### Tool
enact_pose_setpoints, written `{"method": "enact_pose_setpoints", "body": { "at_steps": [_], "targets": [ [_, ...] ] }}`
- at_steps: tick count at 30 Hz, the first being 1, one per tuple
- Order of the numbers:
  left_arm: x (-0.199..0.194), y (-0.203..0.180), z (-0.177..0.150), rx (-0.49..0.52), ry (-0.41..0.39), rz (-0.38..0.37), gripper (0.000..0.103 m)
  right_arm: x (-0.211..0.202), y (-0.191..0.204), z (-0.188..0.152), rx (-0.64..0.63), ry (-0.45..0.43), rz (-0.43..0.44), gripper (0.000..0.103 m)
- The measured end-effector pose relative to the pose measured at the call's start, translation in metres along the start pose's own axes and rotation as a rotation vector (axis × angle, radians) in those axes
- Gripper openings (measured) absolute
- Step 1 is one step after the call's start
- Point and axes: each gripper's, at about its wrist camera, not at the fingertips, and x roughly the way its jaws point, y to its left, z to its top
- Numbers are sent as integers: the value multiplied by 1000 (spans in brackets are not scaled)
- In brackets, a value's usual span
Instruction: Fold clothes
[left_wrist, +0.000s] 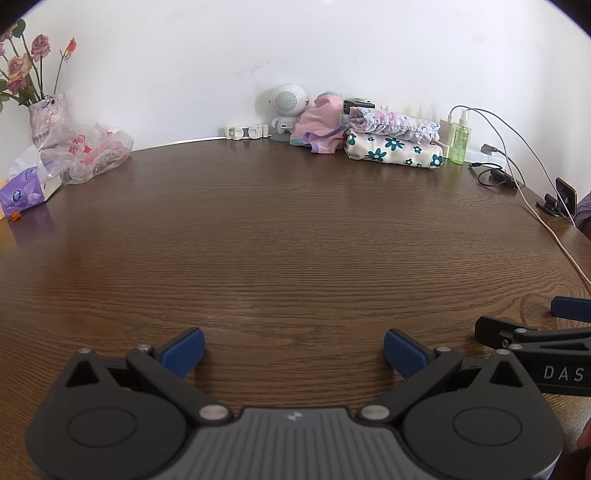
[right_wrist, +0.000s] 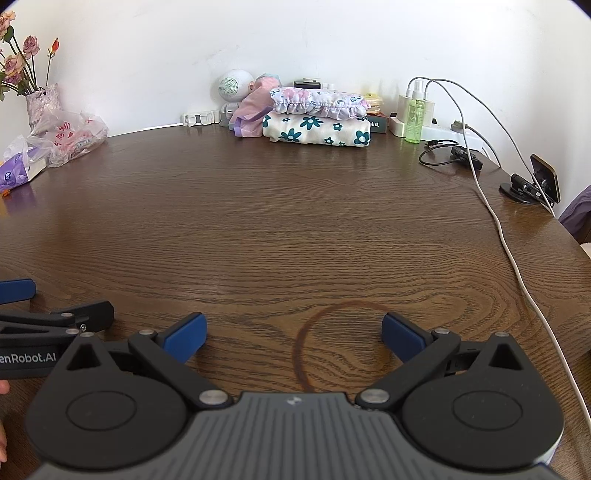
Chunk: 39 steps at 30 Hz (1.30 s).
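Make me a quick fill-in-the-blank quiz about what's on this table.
1. Both sets of jaws are ____.
2. The frilly cloth lies on top of the ____ cloth with teal flowers.
3. The green bottle stands to the ____ of that stack.
4. The vase holds ____.

Missing words: open; cream; right; roses

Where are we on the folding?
Done: two folded pieces, the ruffled pastel one stacked on the flower-print one, by the wall. In hand: nothing; left hand-held gripper and right hand-held gripper are open. Left: the crumpled pink garment.
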Motion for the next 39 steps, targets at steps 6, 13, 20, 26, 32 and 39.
{"method": "enact_pose_setpoints", "body": {
  "at_steps": [6,13,20,26,32,39],
  "targets": [
    [0,0,0,1,0,0,103,-1,0,-1,8,0,-10,102],
    [0,-1,0,2,0,0,103,-1,0,0,9,0,-10,102],
    [1,-1,0,0,0,2,103,-1,0,0,9,0,-10,102],
    [1,0,0,-1,0,2,103,-1,0,0,10,0,-9,102],
    [1,0,0,-1,-1,1,103,-2,1,-1,10,0,-9,102],
    [2,0,0,-1,-1,1,103,-2,1,-1,10,0,-9,102]
  ]
}}
